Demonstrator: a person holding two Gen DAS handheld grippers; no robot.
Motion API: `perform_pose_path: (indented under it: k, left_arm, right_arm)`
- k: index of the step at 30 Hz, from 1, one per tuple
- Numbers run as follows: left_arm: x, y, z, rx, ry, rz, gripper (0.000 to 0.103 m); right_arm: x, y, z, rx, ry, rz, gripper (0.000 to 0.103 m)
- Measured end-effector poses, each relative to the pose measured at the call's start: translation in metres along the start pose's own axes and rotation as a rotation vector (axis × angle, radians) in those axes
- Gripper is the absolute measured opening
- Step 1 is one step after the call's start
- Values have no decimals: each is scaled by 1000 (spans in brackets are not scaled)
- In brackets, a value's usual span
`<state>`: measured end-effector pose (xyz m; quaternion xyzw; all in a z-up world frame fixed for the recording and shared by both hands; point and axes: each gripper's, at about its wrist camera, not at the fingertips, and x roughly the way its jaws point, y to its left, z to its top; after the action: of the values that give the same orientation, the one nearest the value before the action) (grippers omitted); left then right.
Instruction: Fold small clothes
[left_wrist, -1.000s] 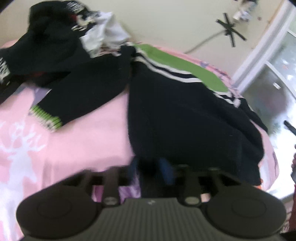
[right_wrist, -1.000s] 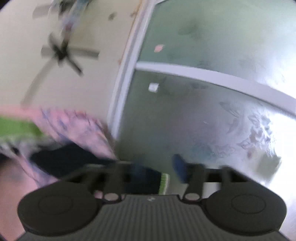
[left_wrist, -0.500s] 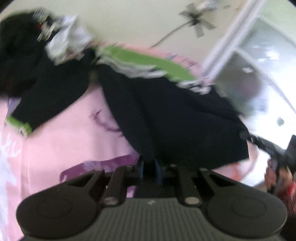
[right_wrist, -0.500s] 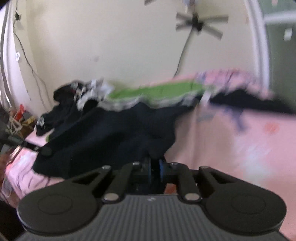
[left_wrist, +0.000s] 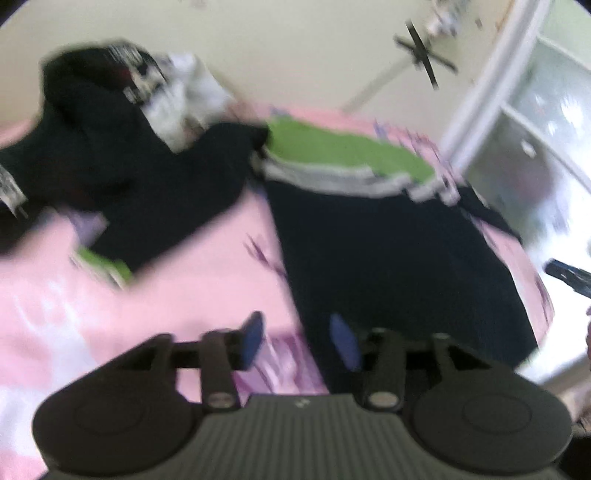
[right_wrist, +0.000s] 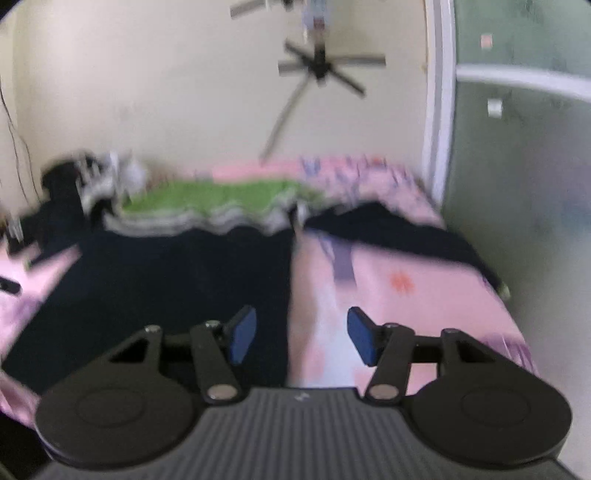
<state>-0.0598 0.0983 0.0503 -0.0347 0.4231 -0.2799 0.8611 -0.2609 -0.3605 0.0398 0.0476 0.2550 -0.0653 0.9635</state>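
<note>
- My left gripper (left_wrist: 299, 339) is opening, nothing pinched; the navy sweater (left_wrist: 391, 254) lies flat on the pink bedsheet (left_wrist: 192, 291), its hem edge seemingly just under my right-hand pad.
- My right gripper (right_wrist: 301, 334) is opening too, empty, above the sweater's side edge.

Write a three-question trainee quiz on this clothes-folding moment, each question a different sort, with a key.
1. True or false: the left gripper is clamped on the dark navy sweater with the green collar panel.
2. Multiple choice: the sweater's left sleeve with the green striped cuff lies on A) the floor, B) the pink patterned bedsheet, C) a chair.
3. Fill in: between the blue pads of the right gripper runs the sweater's side ____.

Key
1. False: the jaws are opening, and the pads press on nothing.
2. B.
3. Edge: navy cloth on one side, pink sheet on the other; these jaws are opening too.
</note>
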Motion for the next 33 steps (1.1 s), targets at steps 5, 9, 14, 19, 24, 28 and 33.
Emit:
perform_pose_path:
  k: [5, 9, 14, 19, 24, 28, 33]
  left_arm:
    - [-6, 17, 18, -83, -66, 73, 48]
    - [-5, 50, 22, -165, -74, 185, 56]
    - [7, 107, 23, -334, -83, 245, 61]
    - [38, 131, 36, -364, -53, 278, 72]
    - [59, 106, 38, -206, -65, 356, 87]
    - [62, 93, 32, -139, -71, 411, 73]
    - [52, 86, 26, -112, -72, 392, 27]
  right_arm:
    - [28, 29, 20, 7, -63, 118, 50]
    - [70, 58, 23, 43, -11, 235, 50]
    - [116, 91, 11, 74, 29, 319, 50]
    - [150, 87, -9, 176, 36, 329, 54]
    - [149, 82, -9, 215, 32, 361, 58]
    - [150, 83, -7, 206, 32, 356, 59]
    - [150, 82, -7, 206, 33, 363, 61]
